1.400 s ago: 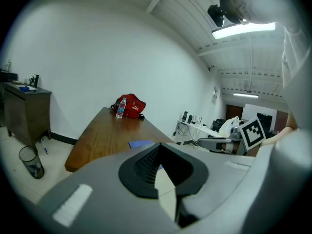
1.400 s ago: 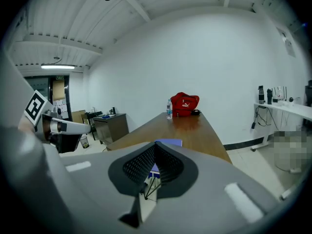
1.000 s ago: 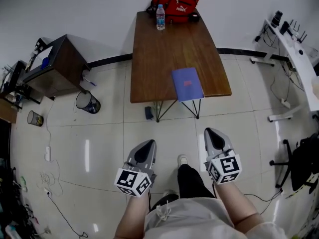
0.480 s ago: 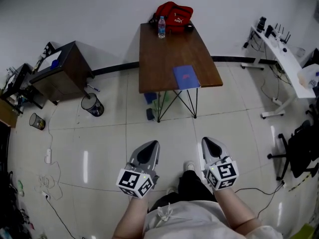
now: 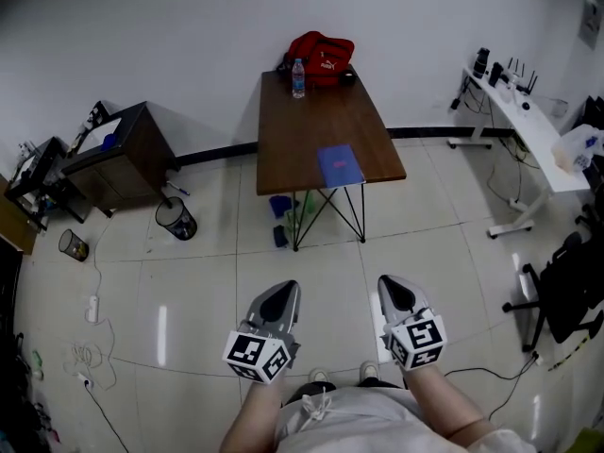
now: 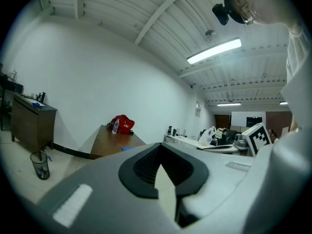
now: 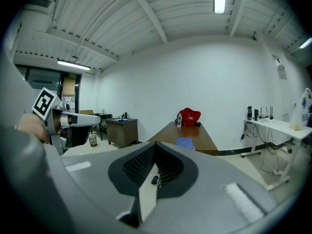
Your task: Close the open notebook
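A blue-purple notebook (image 5: pixel 340 165) lies shut and flat near the front edge of the brown wooden table (image 5: pixel 311 111). It also shows as a small blue patch in the right gripper view (image 7: pixel 185 142) and the left gripper view (image 6: pixel 127 148). Both grippers are held low in front of the person, far back from the table over the tiled floor. My left gripper (image 5: pixel 283 293) is shut and holds nothing, and my right gripper (image 5: pixel 394 285) is shut and empty as well. In their own views the left gripper (image 6: pixel 160 147) and right gripper (image 7: pixel 155 146) point towards the table.
A red bag (image 5: pixel 321 48) and a water bottle (image 5: pixel 298 66) stand at the table's far end. A dark cabinet (image 5: pixel 113 154) and a bin (image 5: pixel 177 220) are at left, a white desk (image 5: pixel 524 125) and black chair (image 5: pixel 576 281) at right. Cables (image 5: pixel 90 357) lie on the floor.
The person has backed away: the table and notebook look smaller and farther off. Both grippers stayed shut, side by side in front of the body.
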### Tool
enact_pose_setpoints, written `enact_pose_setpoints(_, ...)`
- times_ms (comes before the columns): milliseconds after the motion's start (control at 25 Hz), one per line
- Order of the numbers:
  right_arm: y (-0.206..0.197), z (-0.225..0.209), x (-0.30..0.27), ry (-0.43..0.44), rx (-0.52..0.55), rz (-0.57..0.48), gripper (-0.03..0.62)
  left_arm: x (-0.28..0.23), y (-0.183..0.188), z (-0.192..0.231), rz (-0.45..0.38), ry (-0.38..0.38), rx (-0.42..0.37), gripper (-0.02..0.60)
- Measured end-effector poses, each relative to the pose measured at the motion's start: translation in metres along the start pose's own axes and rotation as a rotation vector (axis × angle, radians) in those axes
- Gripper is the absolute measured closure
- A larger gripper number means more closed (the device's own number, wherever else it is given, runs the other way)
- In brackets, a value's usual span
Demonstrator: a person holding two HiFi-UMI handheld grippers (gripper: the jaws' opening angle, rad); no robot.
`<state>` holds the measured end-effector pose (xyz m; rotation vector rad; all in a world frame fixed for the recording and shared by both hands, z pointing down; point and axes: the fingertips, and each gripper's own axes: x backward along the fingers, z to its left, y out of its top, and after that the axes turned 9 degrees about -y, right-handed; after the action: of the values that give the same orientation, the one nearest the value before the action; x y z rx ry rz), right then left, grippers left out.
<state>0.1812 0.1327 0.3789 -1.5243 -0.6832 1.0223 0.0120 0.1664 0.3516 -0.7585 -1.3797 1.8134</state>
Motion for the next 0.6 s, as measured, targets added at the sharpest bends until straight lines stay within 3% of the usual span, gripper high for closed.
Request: enact_pose_setpoints(600,0.015,-0.019,0.024,0.128,0.071,-0.048,0.589,-0.033,-0.006,-0.053,0.008,0.004,-0.035,0.576)
